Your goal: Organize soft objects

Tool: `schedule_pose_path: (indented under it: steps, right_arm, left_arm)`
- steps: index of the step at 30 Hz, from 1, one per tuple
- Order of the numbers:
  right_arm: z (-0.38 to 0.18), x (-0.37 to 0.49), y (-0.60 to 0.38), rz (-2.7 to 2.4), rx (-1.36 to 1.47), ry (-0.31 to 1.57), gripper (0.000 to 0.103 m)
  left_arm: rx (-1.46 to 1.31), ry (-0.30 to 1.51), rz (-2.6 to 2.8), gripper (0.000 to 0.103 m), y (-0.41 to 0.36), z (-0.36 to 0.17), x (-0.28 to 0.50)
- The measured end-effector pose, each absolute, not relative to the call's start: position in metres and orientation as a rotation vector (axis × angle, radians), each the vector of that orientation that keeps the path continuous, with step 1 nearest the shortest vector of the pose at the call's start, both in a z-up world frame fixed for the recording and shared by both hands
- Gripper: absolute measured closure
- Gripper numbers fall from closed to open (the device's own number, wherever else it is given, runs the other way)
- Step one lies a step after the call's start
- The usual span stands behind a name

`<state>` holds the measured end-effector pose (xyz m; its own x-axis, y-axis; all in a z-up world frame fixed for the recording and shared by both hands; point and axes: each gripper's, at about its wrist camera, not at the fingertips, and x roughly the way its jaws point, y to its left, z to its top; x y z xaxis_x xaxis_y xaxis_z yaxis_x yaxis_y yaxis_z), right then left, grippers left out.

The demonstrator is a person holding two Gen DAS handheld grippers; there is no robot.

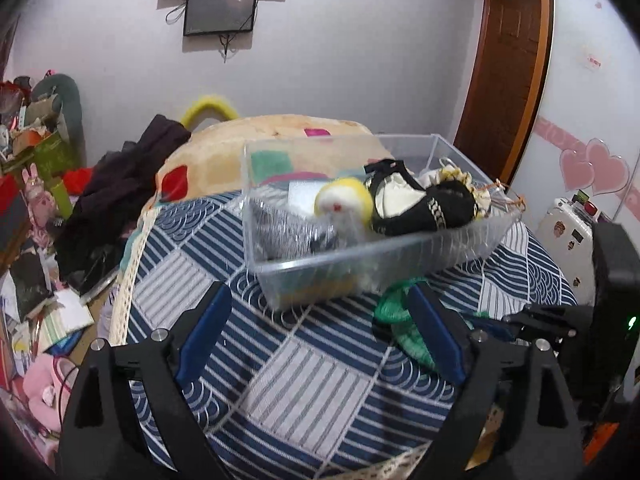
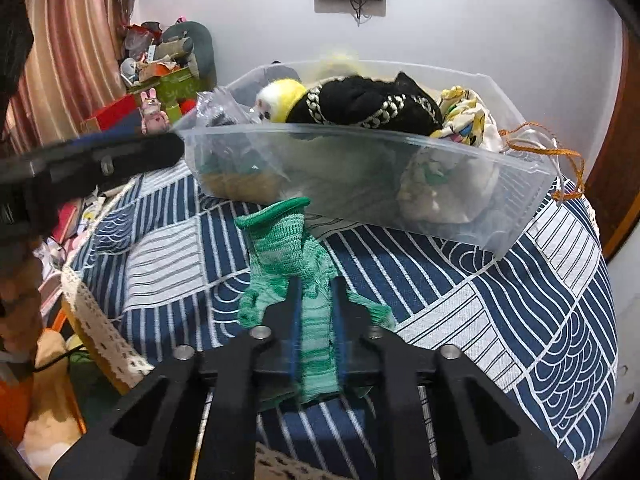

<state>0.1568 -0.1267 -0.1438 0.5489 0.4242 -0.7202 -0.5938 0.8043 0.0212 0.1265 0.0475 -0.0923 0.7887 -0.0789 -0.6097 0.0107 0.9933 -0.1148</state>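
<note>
A clear plastic bin (image 1: 360,256) (image 2: 480,216) sits on the blue-and-white quilt. It holds a yellow-and-white plush (image 1: 344,200) (image 2: 280,100), a black garment with a chain print (image 1: 424,204) (image 2: 360,104), a patterned drawstring pouch (image 2: 468,120) and a crumpled plastic bag (image 2: 220,112). A green knit glove (image 2: 288,252) (image 1: 394,308) lies on the quilt in front of the bin. My right gripper (image 2: 315,284) is shut on the green glove at its fingers. My left gripper (image 1: 320,300) is open and empty, just short of the bin's near wall.
A patchwork pillow (image 1: 224,152) and dark clothes (image 1: 120,192) lie behind the bin at the left. Clutter, boxes and pink plush toys (image 1: 36,396) fill the floor at left. A white suitcase (image 1: 568,236) and a wooden door frame (image 1: 516,80) stand at right.
</note>
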Motion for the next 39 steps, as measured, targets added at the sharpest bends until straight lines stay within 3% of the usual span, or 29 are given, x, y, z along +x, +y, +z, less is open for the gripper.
schedule_pose_path:
  steps: [18,26,31,39]
  right_arm:
    - [-0.044,0.162,-0.150,0.490,-0.109,0.444,0.094]
    - [-0.084,0.210,-0.111,0.428,-0.177,0.589,0.090]
    - [-0.075,0.198,-0.118,0.422,-0.192,0.571,0.065]
    - [-0.048,0.167,-0.143,0.480,-0.140,0.494,0.055]
  left_arm:
    - [-0.133,0.637,-0.062,0.011,0.046,-0.087,0.112]
    - [-0.097,0.611,-0.061,0.011,0.039,-0.082,0.107]
    - [-0.102,0.605,-0.052,0.011,0.041,-0.078,0.106]
    - [-0.099,0.507,-0.025,0.011,0.042,-0.046,0.095]
